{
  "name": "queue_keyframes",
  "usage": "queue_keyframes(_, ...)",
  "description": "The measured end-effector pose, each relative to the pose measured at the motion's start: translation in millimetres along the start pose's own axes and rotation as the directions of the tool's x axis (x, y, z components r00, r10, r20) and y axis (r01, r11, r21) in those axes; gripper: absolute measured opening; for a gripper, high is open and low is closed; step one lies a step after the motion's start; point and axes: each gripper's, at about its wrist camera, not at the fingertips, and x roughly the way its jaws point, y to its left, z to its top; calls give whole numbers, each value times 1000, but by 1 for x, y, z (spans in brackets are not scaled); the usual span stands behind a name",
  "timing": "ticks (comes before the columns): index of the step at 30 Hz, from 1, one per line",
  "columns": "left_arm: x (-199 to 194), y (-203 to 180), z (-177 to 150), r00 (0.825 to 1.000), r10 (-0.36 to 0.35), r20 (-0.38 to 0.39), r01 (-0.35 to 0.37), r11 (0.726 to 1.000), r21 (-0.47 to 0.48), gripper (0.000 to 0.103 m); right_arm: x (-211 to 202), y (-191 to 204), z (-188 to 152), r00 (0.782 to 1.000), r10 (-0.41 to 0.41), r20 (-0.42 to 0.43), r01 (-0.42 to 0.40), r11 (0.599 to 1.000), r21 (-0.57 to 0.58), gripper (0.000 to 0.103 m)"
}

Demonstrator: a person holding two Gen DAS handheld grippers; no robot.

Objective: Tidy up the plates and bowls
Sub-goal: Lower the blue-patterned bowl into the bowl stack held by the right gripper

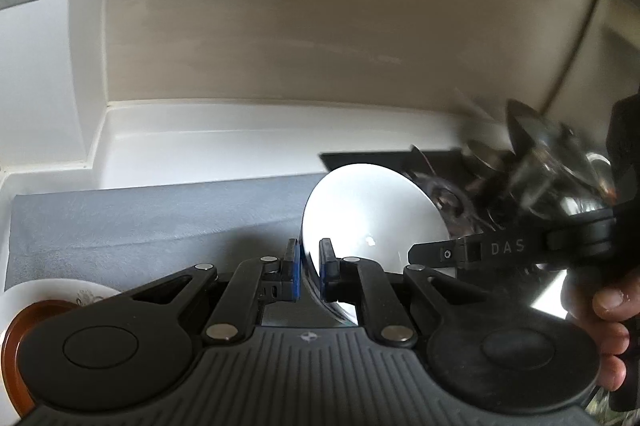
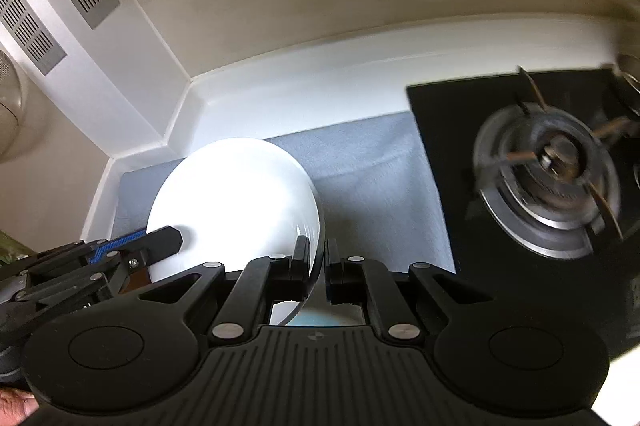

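Both grippers hold one white bowl, tilted on edge above the grey mat. In the left wrist view my left gripper (image 1: 309, 266) is shut on the rim of the white bowl (image 1: 360, 210); the right gripper's finger reaches in from the right at the bowl's far rim. In the right wrist view my right gripper (image 2: 318, 266) is shut on the white bowl (image 2: 236, 202) at its right rim, and the left gripper's blue-padded fingers (image 2: 132, 246) clamp its left side. A white plate (image 1: 48, 292) with a brown bowl (image 1: 16, 346) on it sits at the lower left.
A grey mat (image 2: 372, 170) covers the white counter. A black gas stove (image 2: 552, 170) with a burner stands to the right. A white wall and corner ledge (image 2: 176, 130) lie behind. A light blue dish (image 2: 316, 318) shows under the right gripper.
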Motion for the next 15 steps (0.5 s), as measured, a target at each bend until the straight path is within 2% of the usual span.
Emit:
queue_keyframes(8,1,-22,-40,996,-36,-81,41,997,62,9,-13,-15,-49,997,-61,-54,63,997,44,8)
queue_keyframes(15,10,-15,-60,990,-36,-138,43,998,48,9,-7,-13,-70,991,-96,-89,99,994,34,8)
